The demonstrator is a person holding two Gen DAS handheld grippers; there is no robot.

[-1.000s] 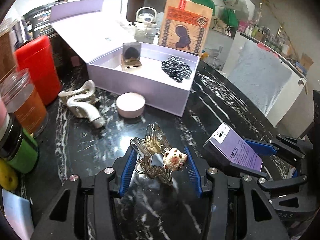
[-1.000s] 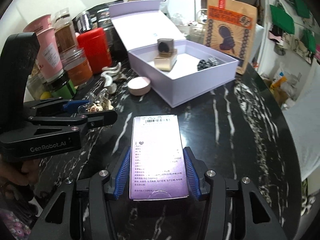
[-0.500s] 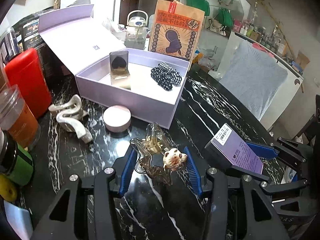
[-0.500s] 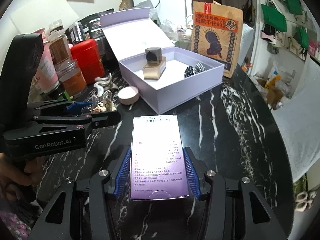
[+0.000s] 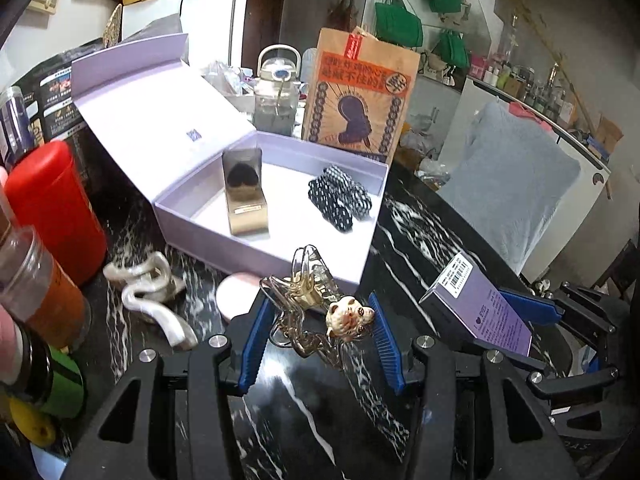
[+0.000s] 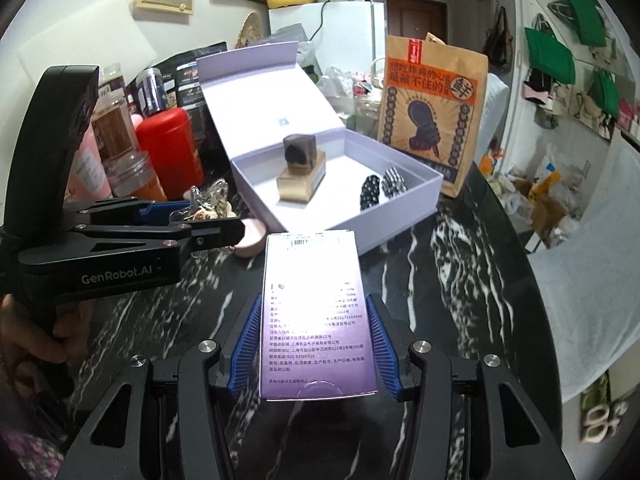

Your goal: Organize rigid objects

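Your left gripper point(image 5: 318, 340), black with ribbed blue pads point(image 5: 253, 338), carries a clear amber-tinted hair claw point(image 5: 308, 304) bearing a cream bear face. Your right gripper point(image 6: 316, 350), same black and blue, carries a purple carton point(image 6: 316, 320) with dark print and a white barcode strip. The gift box point(image 5: 264, 256) is pale lilac with a white interior; inside it sit a gold bottle point(image 5: 245, 196) with a dark heart and a black clip point(image 5: 340, 200) dotted white. The tabletop point(image 6: 460, 280) is black marble with white veins. The canister point(image 5: 52, 208) is red; the paper bag point(image 6: 434, 112) is brown with orange and black.

I lift both tools higher off the desk point(image 5: 420, 240) and now look down into the purple box point(image 5: 280, 240), closer to my hair clip point(image 5: 316, 312).
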